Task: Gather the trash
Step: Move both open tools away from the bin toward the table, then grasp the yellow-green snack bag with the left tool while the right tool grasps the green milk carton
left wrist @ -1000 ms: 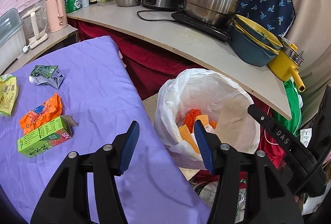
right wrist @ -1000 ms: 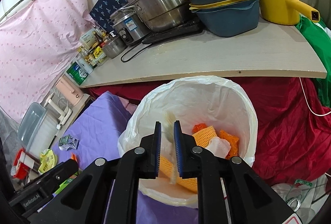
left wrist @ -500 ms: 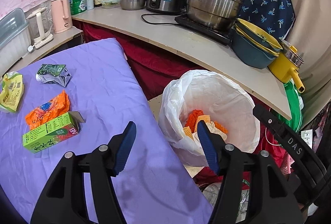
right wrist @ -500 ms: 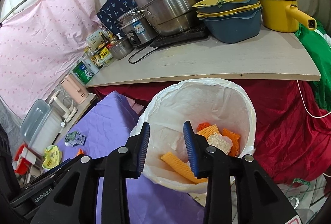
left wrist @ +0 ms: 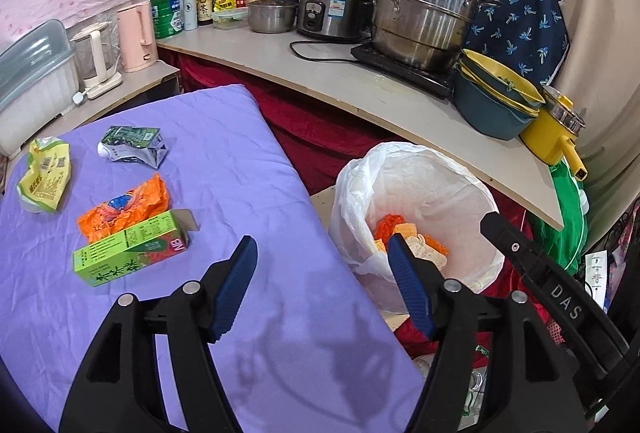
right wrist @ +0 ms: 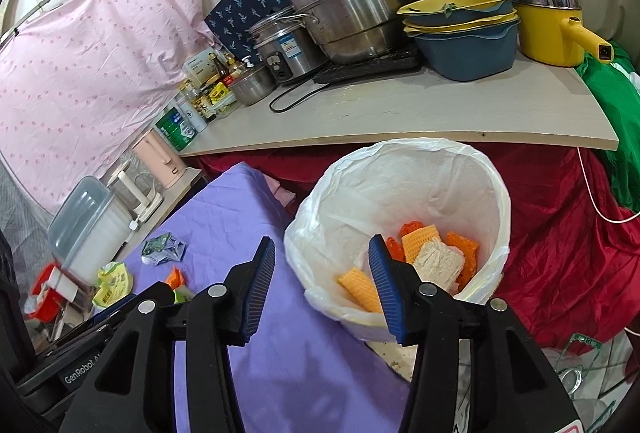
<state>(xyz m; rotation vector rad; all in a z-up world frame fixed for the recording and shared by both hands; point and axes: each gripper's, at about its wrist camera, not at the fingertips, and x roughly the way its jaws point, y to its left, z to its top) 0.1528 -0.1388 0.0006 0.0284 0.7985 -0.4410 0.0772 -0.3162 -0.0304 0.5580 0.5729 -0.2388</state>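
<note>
Left gripper (left wrist: 320, 257) angled downward, blue-padded jaws spread wide and just opened further, nothing between them. Right gripper (right wrist: 322, 253) likewise tilted down, jaws freshly parted and empty, black finger (left wrist: 536, 261) crossing the left camera's view.

A pale curved counter (left wrist: 360, 89) runs along the back, above red cloth (right wrist: 560, 233). Behind it hang a pink dotted sheet (right wrist: 92, 49) and a navy leaf-print cloth (left wrist: 520, 5). On the counter stand a steel steamer pot (left wrist: 428, 17), a rice cooker (left wrist: 328, 9) and a yellow pot (right wrist: 552, 29). Light is even.
</note>
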